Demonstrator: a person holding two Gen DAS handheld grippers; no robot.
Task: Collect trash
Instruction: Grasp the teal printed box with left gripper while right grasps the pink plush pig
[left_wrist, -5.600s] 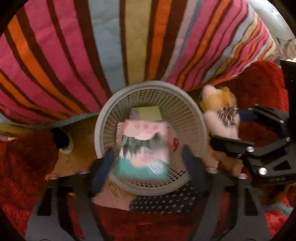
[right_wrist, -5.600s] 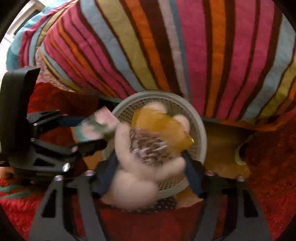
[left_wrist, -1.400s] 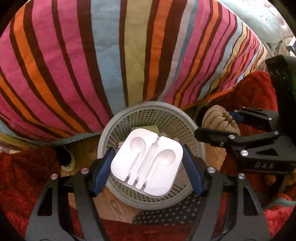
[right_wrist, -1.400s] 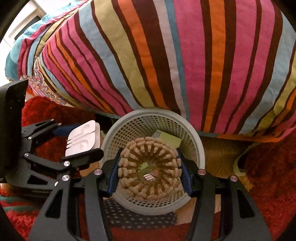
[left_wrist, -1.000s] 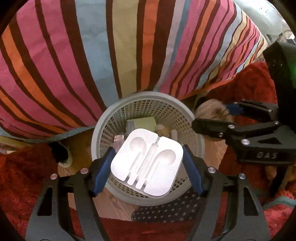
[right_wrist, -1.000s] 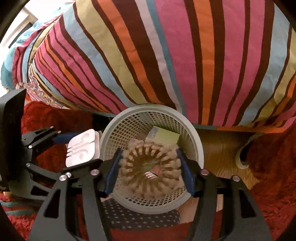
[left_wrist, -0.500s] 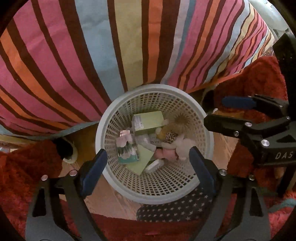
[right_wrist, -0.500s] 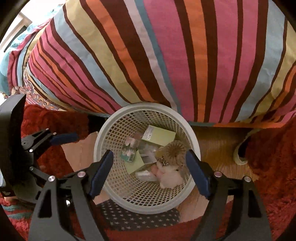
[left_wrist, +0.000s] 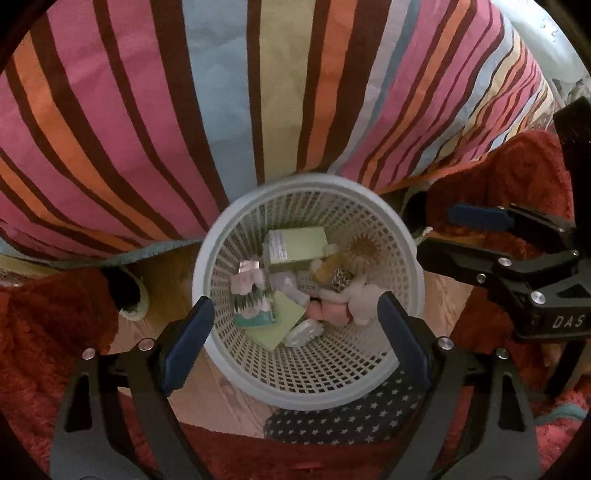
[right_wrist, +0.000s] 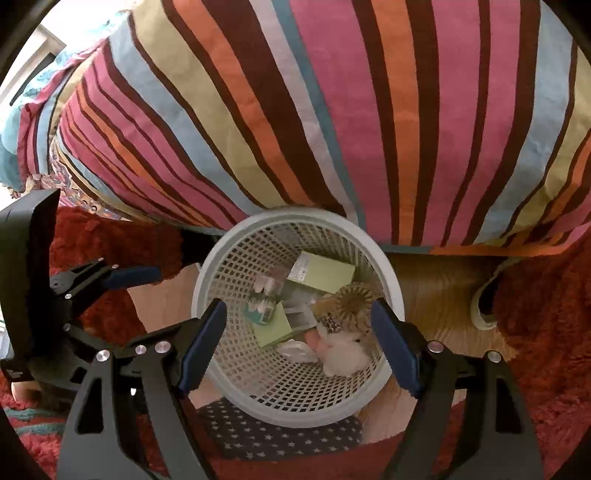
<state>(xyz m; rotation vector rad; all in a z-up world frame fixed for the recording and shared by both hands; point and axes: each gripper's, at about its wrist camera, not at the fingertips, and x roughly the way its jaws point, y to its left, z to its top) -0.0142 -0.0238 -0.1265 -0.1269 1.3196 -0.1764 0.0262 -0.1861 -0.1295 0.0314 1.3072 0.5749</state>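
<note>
A pale mesh waste basket stands on the floor against the bed. Inside lie a green box, a teal-and-pink packet, a plush toy, a round bristly ring and a white earphone tray. My left gripper hangs open over the basket with nothing between its pads. My right gripper is open and empty too, above the same basket, beside the left one. The plush toy and bristly ring lie right of the green box.
A striped bedcover bulges over the basket's far side. A red shaggy rug lies on both sides, and a dark star-patterned cloth lies at the basket's near foot. A slipper sits on the wooden floor.
A second ago my left gripper held the white earphone tray and my right held the bristly ring above the basket. Both jaws have opened and both things now lie in the basket.
</note>
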